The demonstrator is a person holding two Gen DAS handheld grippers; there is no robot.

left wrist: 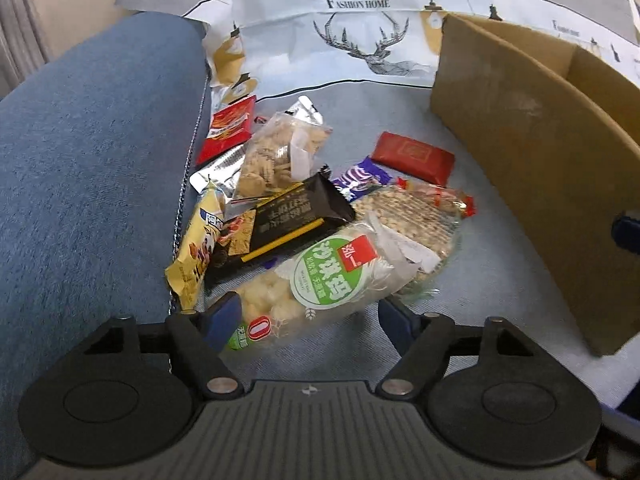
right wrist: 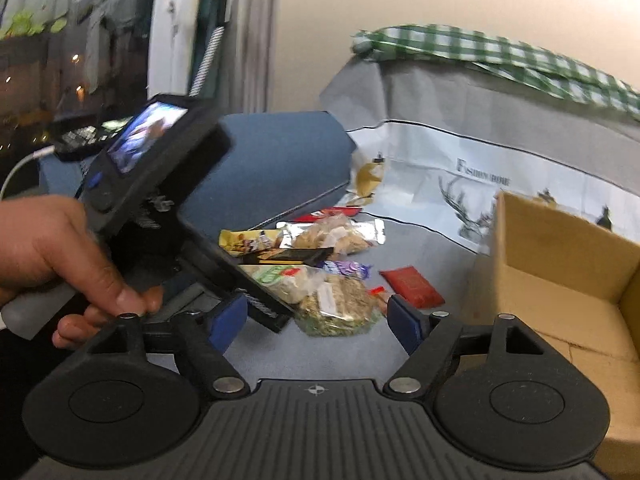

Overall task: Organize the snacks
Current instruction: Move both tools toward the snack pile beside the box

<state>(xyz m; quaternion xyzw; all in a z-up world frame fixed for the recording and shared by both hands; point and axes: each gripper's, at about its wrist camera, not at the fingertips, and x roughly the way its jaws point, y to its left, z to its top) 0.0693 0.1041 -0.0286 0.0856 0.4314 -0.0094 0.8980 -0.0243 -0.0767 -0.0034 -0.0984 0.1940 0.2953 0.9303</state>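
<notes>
A pile of snack packets lies on the grey-blue sofa seat (left wrist: 472,240). A clear bag with a green round label (left wrist: 320,280) lies nearest my left gripper (left wrist: 308,314), which is open with its blue pads on either side of the bag's near end. Behind it are a black packet (left wrist: 296,216), a yellow packet (left wrist: 196,252), a biscuit bag (left wrist: 272,156), a red flat packet (left wrist: 414,156) and a grain-cake bag (left wrist: 412,216). My right gripper (right wrist: 316,320) is open and empty, held above the seat. The pile also shows in the right wrist view (right wrist: 320,276).
An open cardboard box (left wrist: 532,148) stands on the right of the seat, also in the right wrist view (right wrist: 560,280). The blue sofa armrest (left wrist: 92,160) rises on the left. A printed cloth with a deer (left wrist: 360,40) covers the backrest. A hand (right wrist: 60,248) holds the left gripper's body.
</notes>
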